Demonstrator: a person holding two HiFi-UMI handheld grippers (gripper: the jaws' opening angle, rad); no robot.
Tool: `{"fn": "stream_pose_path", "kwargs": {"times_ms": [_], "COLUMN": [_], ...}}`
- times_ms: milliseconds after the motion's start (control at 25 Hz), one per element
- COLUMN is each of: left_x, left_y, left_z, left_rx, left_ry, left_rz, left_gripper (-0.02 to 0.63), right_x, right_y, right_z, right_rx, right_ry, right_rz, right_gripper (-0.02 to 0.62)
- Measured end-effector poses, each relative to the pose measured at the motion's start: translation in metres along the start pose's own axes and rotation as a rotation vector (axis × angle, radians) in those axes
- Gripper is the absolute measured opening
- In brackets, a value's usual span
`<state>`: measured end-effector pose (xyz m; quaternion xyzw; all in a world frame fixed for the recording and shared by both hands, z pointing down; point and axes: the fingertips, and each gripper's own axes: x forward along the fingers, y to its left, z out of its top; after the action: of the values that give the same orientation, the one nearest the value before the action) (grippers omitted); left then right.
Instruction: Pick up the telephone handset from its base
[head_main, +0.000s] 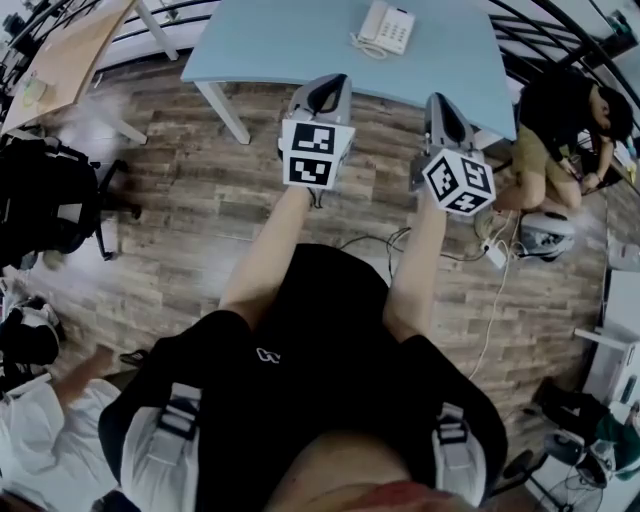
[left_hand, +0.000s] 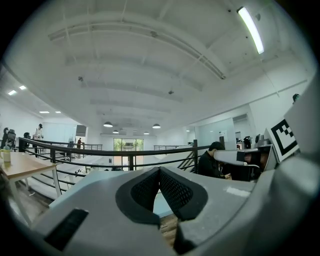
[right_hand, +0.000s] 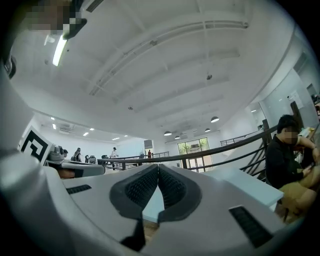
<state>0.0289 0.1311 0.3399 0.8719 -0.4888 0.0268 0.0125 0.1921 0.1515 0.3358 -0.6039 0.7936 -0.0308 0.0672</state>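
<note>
The person's two bare forearms reach forward side by side. The grey plastic left gripper and the grey plastic right gripper point level, and each has its jaws closed tip to tip.

No readable text, small white mark on black shirt illegible

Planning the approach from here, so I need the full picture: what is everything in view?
table: one, light blue, top centre of head view
telephone: one, white, far side of the table
desk: one, tan, far left
office chair: one, black, left
railing: one, black, beyond the table
seated person: one, dark top, right of the table
power strip: one, white, on the wood floor at right
left gripper: one, grey, jaws together, empty, by the table's near edge
right gripper: one, grey, jaws together, empty, by the table's near edge
</note>
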Motion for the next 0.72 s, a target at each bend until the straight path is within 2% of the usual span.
{"fn": "stream_pose_path", "kwargs": {"times_ms": [200, 360, 520, 720], "left_x": [0.006, 0.026, 0.064, 0.135], "left_y": [0.020, 0.033, 0.048, 0.071], "left_z": [-0.009, -0.013, -0.022, -0.035], "left_rx": [-0.020, -0.035, -0.051, -0.082], "left_ry": [0.022, 0.020, 0.028, 0.040], "left_rz": [0.036, 0.034, 0.016, -0.018], "left_gripper": [-0.002, -0.002, -0.002, -0.001], "right_x": [0.015, 0.039, 0.073, 0.130], "right_y": [-0.002, -0.003, -0.014, -0.048], "right_z": [-0.015, -0.024, -0.038, -0.048], "right_rx": [0.047, 0.049, 0.042, 0.040], "right_ry": [0.029, 0.048, 0.076, 0.092], "right_rz": [0.030, 0.047, 0.041, 0.010], "right_gripper": [-0.003, -0.003, -0.003, -0.003]}}
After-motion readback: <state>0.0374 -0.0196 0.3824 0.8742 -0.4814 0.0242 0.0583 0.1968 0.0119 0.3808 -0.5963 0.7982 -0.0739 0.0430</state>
